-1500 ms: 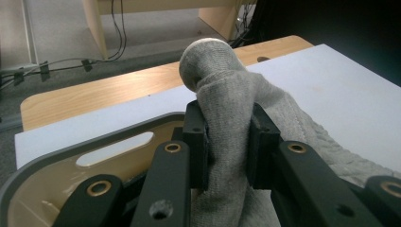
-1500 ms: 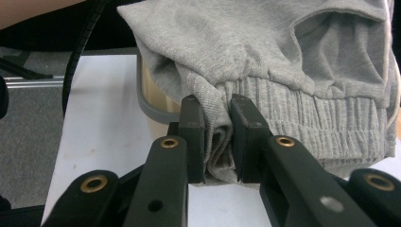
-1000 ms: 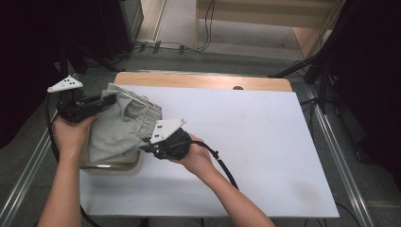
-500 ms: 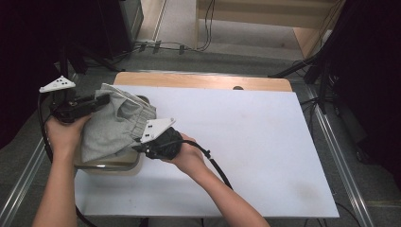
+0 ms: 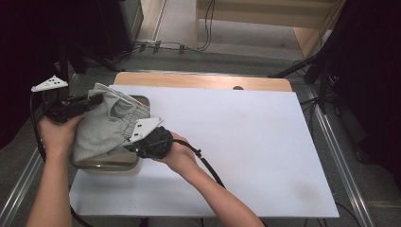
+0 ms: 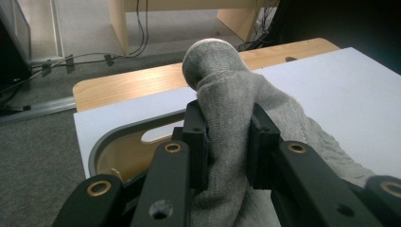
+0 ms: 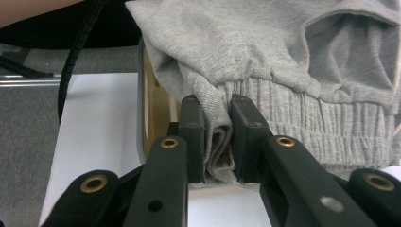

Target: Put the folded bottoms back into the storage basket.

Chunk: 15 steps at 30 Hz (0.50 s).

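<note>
Left gripper (image 5: 90,100), right gripper (image 5: 131,144): jaws clamped (fabric pinched between).

Black jaws with brass rivets, grey three-cornered plates, black cables.

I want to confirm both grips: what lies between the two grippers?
In the high view, grey knit clothing over a shallow wooden tray spans between left gripper and right gripper.

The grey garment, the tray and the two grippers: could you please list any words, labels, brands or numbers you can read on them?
None can be read in any view.
Grey garment: plain knit and ribbed band, no tag or print visible.
Tray: bare rim and wooden base, no marking.
Left gripper and right gripper: black jaws with brass rivets, no lettering.
White table sheet: blank.
</note>
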Tool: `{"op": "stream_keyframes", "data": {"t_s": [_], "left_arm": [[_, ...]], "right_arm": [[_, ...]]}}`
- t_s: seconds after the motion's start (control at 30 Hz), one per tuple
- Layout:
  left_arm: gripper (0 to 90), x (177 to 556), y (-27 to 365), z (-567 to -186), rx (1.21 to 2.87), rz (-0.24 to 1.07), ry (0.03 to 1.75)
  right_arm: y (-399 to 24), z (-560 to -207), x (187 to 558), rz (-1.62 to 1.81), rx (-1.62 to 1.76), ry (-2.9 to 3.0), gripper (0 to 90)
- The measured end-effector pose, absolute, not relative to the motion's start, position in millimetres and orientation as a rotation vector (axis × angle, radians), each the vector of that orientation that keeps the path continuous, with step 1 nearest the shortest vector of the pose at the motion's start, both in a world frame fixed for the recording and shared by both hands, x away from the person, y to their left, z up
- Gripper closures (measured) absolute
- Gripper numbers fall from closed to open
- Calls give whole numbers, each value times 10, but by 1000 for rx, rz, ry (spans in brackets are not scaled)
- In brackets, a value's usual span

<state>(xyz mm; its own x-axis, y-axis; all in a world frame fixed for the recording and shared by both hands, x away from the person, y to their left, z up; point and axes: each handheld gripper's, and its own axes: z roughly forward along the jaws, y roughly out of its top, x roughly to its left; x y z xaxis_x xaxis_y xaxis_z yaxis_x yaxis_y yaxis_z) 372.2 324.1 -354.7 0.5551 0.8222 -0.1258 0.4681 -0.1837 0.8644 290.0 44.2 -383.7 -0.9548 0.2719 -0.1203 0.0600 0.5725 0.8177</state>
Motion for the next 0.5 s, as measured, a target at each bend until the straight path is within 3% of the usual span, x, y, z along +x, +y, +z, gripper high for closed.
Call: {"op": "stream_keyframes", "data": {"t_s": [0.27,0.37,0.4,0.43,0.47,0.5], "left_arm": [[739,3750,3286,-3583,1834,473,1069],[711,3757,3280,-3603,1854,477,1054],[600,3759,3278,-3609,1841,480,1044],[279,3761,3278,-3607,1814,467,1042],[279,3768,3279,-3606,1794,445,1044],[82,3766,3274,-3601,1777,433,1042]], "right_arm": [[548,-3883,2926,1307,289,2595,743],[553,-3903,2950,1314,288,2620,705],[548,-3912,2965,1327,299,2639,607],[531,-3920,2995,1374,368,2642,326],[531,-3920,2995,1374,368,2642,326],[498,-3911,3021,1415,439,2610,137]]}}
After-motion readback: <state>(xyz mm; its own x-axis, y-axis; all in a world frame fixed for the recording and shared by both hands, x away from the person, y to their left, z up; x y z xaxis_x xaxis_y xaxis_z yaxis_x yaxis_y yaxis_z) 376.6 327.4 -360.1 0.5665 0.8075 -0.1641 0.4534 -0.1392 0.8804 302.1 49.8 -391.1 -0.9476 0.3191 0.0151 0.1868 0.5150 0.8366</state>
